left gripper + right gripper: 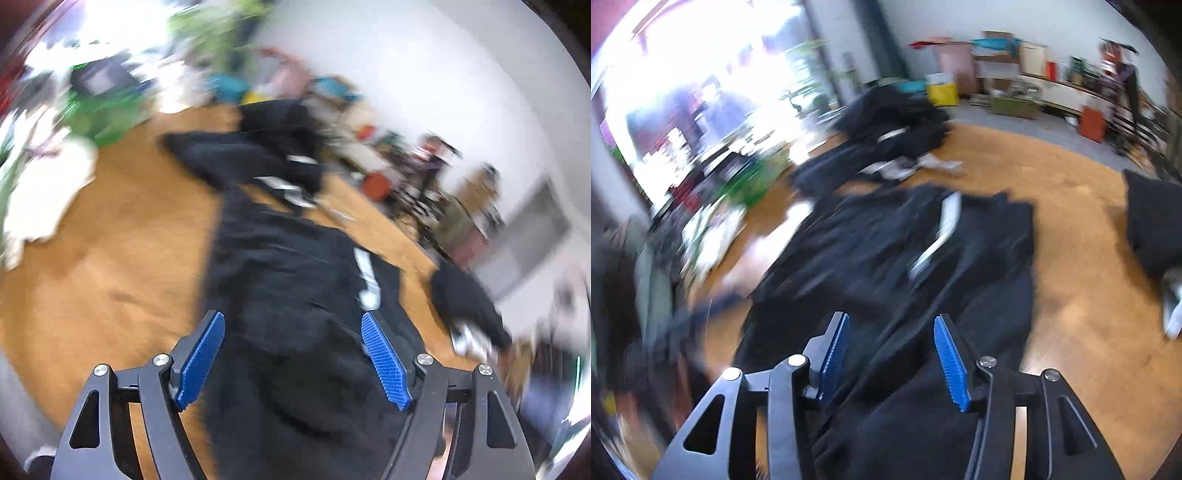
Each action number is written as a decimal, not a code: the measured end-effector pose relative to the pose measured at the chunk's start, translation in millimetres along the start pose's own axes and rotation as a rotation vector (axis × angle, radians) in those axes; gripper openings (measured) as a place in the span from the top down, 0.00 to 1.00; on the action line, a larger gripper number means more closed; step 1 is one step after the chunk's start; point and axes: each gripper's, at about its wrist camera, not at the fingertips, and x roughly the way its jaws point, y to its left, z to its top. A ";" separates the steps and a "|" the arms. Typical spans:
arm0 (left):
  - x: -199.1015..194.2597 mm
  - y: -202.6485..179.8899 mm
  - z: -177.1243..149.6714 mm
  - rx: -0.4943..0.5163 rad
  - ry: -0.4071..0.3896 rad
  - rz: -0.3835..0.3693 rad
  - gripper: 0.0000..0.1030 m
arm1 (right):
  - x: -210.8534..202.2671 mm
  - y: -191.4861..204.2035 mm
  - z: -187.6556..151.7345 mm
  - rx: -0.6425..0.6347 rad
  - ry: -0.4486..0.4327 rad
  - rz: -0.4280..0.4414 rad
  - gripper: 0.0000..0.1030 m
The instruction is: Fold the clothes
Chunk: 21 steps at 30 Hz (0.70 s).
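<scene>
A black garment (295, 295) with a white stripe lies spread on the wooden table, running away from me in both views. My left gripper (293, 317) hovers open above its near part, blue pads wide apart, nothing between them. In the right wrist view the same black garment (894, 258) lies below my right gripper (891, 321), which is also open and holds nothing. Both views are blurred by motion. A pile of more black clothes (273, 147) sits farther back on the table, seen as black clothes (894, 122) in the right view too.
A folded black item (465, 302) lies at the table's right edge, the same black item (1152, 225) in the right view. White cloth (44, 188) and a green object (103, 118) sit to the left. Shelves and clutter (1034, 85) line the far wall. Bare wooden table (110, 277) shows on the left.
</scene>
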 end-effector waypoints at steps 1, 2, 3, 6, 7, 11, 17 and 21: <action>6.1 8.8 10.8 -0.030 0.032 0.020 0.25 | -0.2 14.5 -11.4 -0.015 0.010 0.036 0.48; 13.6 14.1 21.1 -0.046 0.067 0.035 0.25 | 0.8 26.9 -20.1 -0.024 0.014 0.060 0.49; 21.2 19.4 31.5 -0.062 0.101 0.050 0.25 | 1.9 36.6 -26.9 -0.028 0.011 0.074 0.50; 44.2 15.0 60.1 -0.064 0.169 0.089 0.25 | 7.3 62.9 -45.4 -0.013 0.013 0.109 0.49; 52.0 12.5 69.5 -0.062 0.190 0.101 0.26 | 8.9 70.3 -50.5 -0.010 0.013 0.108 0.49; 83.7 11.0 95.7 -0.092 0.287 0.151 0.26 | 13.2 102.4 -66.2 -0.101 -0.006 0.001 0.45; 119.7 21.3 104.4 -0.068 0.441 0.137 0.26 | 28.1 144.5 -76.9 -0.410 -0.047 -0.159 0.42; 123.7 19.8 107.7 -0.039 0.448 0.106 0.26 | 40.3 150.6 -76.9 -0.499 -0.045 -0.205 0.37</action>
